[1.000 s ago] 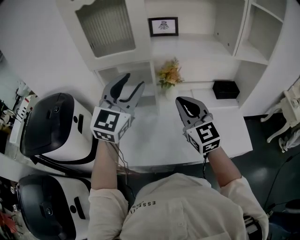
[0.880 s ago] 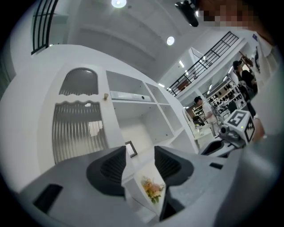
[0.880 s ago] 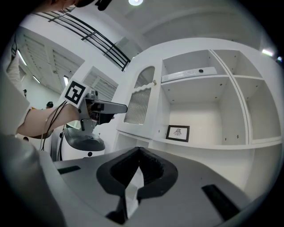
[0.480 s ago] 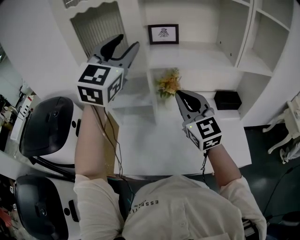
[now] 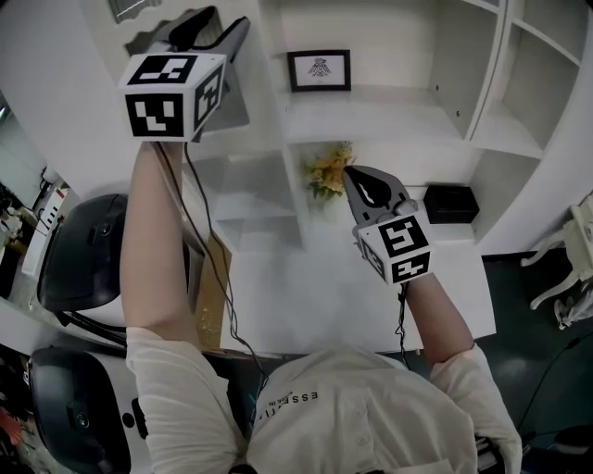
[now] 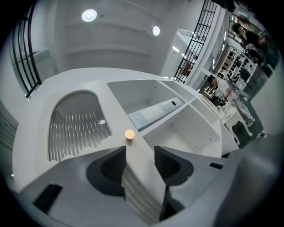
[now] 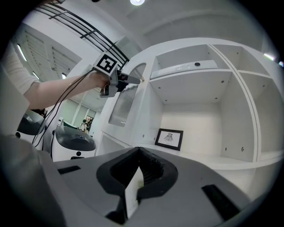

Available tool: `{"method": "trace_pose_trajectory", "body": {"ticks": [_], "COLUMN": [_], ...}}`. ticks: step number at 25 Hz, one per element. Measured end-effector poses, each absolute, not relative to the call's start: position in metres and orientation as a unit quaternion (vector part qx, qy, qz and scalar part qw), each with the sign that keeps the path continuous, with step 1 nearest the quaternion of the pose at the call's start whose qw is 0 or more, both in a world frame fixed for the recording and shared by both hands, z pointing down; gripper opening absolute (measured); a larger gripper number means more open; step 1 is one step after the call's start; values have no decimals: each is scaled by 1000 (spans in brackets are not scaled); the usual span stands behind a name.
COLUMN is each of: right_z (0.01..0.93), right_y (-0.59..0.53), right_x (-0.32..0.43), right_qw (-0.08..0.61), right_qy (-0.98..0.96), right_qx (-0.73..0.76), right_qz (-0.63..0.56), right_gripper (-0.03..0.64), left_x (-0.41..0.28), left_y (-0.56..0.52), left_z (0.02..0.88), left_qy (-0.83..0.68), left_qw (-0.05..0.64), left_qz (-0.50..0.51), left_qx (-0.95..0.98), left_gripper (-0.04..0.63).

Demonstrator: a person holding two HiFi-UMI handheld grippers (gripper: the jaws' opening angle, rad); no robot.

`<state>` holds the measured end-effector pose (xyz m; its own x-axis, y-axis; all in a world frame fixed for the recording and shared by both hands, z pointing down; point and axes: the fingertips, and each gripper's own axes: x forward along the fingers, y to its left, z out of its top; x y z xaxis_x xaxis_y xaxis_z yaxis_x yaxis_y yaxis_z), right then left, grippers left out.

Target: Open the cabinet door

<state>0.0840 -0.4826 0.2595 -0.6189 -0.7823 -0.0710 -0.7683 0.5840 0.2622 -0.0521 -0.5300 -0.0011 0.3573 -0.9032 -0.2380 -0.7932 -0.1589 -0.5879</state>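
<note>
Up at the cabinet door, as the head view is showing it, the left gripper is reaching high on an outstretched arm. The right gripper is hanging well below the door, over the white counter and near a bunch of flowers.

Along the left gripper view, the jaws are standing wide apart and gripping nothing. The door's white edge is running between them, and the small round knob is sitting on that edge just beyond the tips, beside the door's ribbed glass panel. The door is looking shut against the cabinet.

Across in the right gripper view, that gripper's jaws are meeting at the tips with nothing held. They are pointing up toward the door, and a framed picture is standing on the shelf beside the door.

Doing the step well is, by my judgement, calling for the left gripper to be easing forward until the knob lies squarely between the pads – it is sitting slightly toward the left jaw. It should then be closing firmly and pulling in an arc about the door's far edge, likely the hinge side, so the knob is not slipping free.
</note>
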Motion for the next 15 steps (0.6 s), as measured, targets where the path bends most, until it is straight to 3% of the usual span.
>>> {"method": "trace_pose_trajectory", "body": {"ticks": [15], "right_z": [264], "right_y": [-487], "right_x": [76], "right_qw": [22], "right_qy": [-901], "right_qx": [407], "right_qz": [-147], "right_gripper": [14], "left_x": [-45], "left_y": [-555], "left_z": [-48], "left_qy": [587], "left_qw": [373], "left_qz": [-117], "left_qx": [-709], "left_gripper": [169]}}
